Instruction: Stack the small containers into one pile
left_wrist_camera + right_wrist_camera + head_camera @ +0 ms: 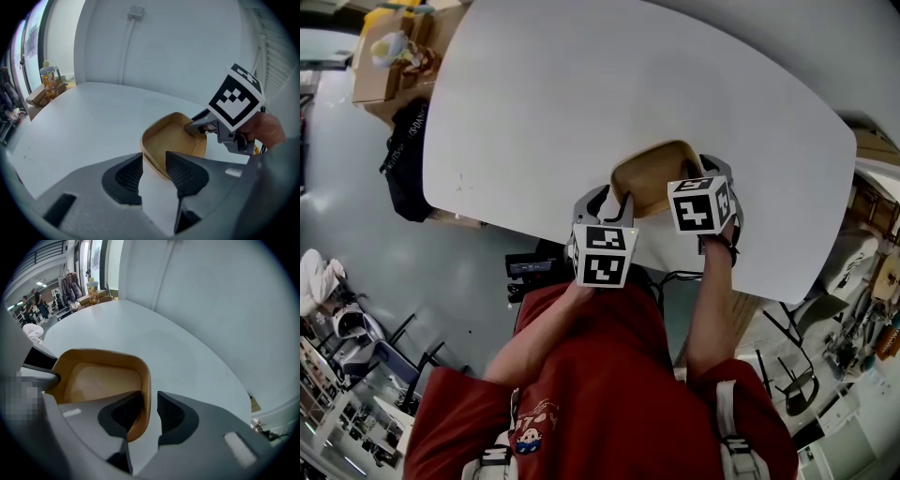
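Both w/ jaws apart: L gripper (154, 161) & R gripper (149, 401) straddle container (103, 376) rim near table (581, 94) edge.

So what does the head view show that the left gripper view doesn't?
Only the head view: the person's red shirt and a black bag on the floor beside the table. Only the left gripper view: the left gripper's jaws standing apart astride the container's near wall, and a cable duct on the wall behind. Both: the white table, the tan container and the right gripper at its rim.
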`<state>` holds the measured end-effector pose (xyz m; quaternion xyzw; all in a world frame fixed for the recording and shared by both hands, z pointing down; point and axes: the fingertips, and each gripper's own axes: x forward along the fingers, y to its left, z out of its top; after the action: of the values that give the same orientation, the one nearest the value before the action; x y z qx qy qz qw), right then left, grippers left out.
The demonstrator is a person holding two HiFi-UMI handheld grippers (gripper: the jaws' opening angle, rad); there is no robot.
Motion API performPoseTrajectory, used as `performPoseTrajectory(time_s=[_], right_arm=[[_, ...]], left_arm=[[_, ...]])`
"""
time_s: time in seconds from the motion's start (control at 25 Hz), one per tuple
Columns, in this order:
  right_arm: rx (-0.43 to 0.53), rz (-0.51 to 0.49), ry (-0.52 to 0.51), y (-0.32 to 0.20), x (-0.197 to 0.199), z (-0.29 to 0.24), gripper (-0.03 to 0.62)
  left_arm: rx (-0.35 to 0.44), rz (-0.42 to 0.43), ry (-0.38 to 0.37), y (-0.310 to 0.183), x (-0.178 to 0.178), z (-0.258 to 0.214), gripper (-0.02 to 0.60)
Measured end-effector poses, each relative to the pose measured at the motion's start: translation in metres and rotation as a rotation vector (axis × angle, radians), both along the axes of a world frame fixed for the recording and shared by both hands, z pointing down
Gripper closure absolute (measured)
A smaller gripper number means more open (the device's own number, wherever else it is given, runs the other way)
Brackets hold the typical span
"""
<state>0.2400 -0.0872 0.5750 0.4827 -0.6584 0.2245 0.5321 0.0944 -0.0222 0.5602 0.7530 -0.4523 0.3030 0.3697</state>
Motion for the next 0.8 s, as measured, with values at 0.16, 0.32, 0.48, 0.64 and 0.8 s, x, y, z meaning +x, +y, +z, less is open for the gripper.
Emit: performPoseTrajectory(time_s=[0.16,0.32,0.48,0.64,0.8], right_arm=[[-0.003,-0.01,0.006,0.0,-0.001,0.003,0.482],[-0.003,-0.011,0.003,0.0,-0.001,0.003,0.484],[-0.005,-0.009,-0.006,0.0,-0.002,0.003,0.484],[-0.009,-0.007,-0.011,0.001,-0.002,0.002,0.484],[-0.013,-0.014,-0.011,0.001,-0.004,0.003,0.491]], left_arm=[[-0.002,0.003,0.001,-0.002,0.003,0.009,0.402],[-0.002,0.011,0.01,-0.005,0.006,0.014,0.388],[-0.008,0.018,0.006,-0.006,0.006,0.016,0.388],[-0.018,0.018,0.007,-0.007,0.008,0.019,0.388],[-0.02,0.012,0.002,-0.008,0.009,0.023,0.383]])
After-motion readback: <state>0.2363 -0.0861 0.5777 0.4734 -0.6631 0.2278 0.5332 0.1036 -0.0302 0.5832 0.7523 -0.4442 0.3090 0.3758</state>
